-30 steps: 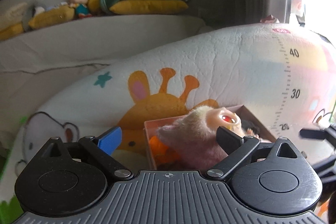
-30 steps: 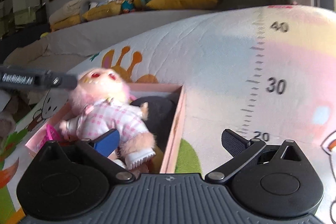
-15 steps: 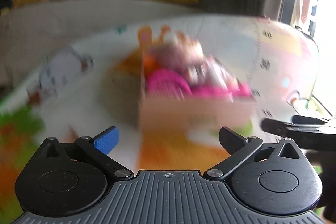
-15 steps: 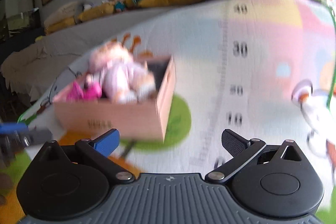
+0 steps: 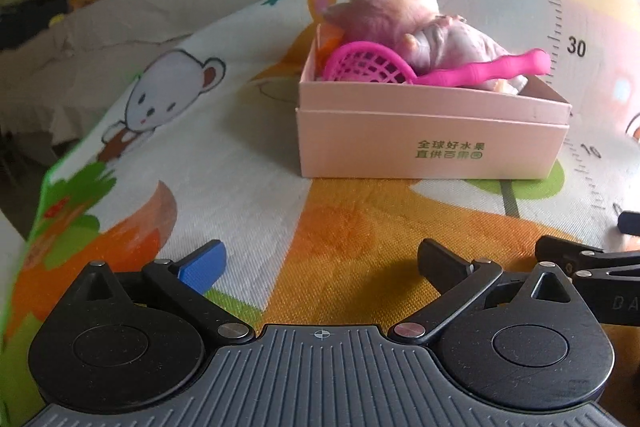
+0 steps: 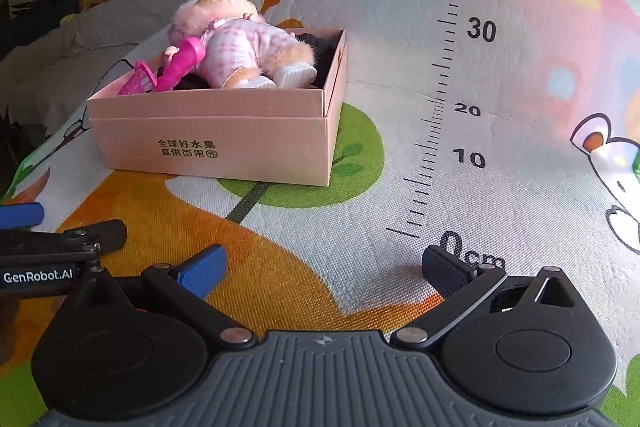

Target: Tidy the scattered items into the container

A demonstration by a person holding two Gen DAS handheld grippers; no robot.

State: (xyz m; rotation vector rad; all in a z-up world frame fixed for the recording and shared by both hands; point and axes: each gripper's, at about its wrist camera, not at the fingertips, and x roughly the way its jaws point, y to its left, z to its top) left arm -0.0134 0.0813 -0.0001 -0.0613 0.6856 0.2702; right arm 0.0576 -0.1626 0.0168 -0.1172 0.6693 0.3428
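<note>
Box (image 5: 432,143) of pink card is shown on the mat (image 5: 248,155), well apart from both grippers. A doll (image 6: 244,47) lies on top of its contents, and a pink racket (image 5: 376,67) is propped across one corner, its handle reaching past the rim. The left gripper (image 5: 320,263) and right gripper (image 6: 324,267) are held low over the mat, each spread wide and empty. No stray item is seen on the mat, so the tidying is judged to be at its last step. Next, a look for leftovers is called for.
</note>
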